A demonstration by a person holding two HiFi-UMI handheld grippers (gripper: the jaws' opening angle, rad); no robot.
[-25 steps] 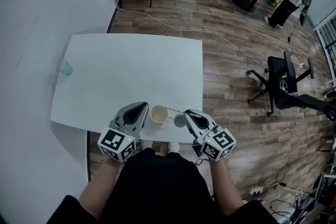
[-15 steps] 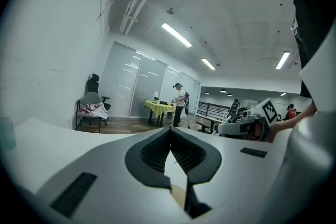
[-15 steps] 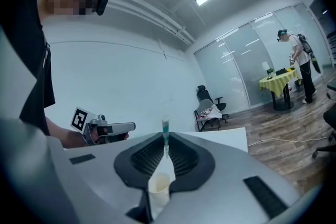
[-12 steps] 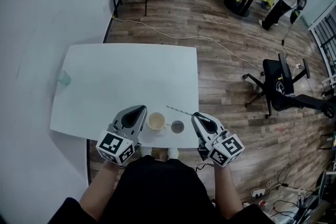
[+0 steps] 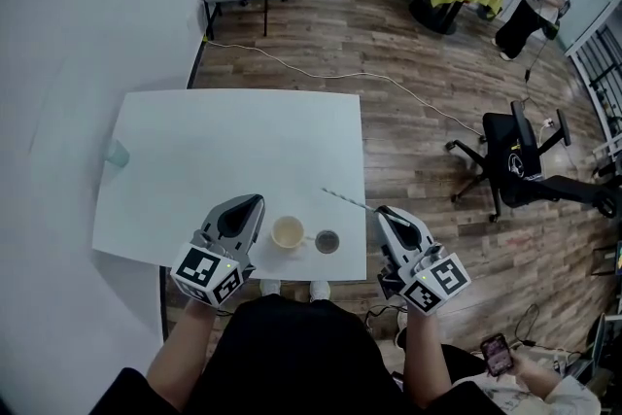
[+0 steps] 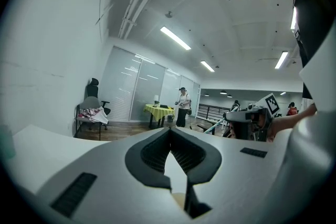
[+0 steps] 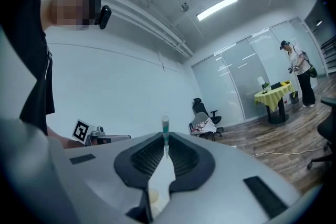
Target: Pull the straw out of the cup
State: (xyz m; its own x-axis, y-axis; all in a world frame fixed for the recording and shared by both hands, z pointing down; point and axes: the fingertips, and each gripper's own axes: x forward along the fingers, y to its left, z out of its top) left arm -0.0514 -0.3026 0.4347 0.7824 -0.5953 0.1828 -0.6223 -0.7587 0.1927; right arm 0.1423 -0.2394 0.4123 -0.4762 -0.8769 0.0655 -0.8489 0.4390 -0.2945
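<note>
The right gripper [image 5: 387, 212] has its jaws pressed together on the straw [image 5: 350, 200], pinching it at its near end. In the right gripper view the straw [image 7: 165, 126] stands straight out past the tips of the right gripper [image 7: 165, 139], so its long axis runs on along the line of the jaws. From the head view that axis runs forward and to the left of those jaws, with the free end over the right part of the bench [image 5: 233, 141]. No part of it is in the cup [image 5: 288, 232]. The cup lies to the left of the right jaws and a little nearer the person, apart from the straw's whole length. A small dark round thing [image 5: 328, 241] sits on the bench just beside the cup, between it and the right jaws; I cannot tell what it is. The left gripper [image 5: 255, 202] is the nearer one to the cup, which stands just to the right of its tips. Its jaws meet at the tips with nothing between them, and only pale bench shows through the slit in the left gripper view [image 6: 169, 132]. The pull looks done to me — the straw is clear of the rim. Any next move turns on the right jaws alone, carrying the straw along or across its own axis — the cup being off to their left.
</note>
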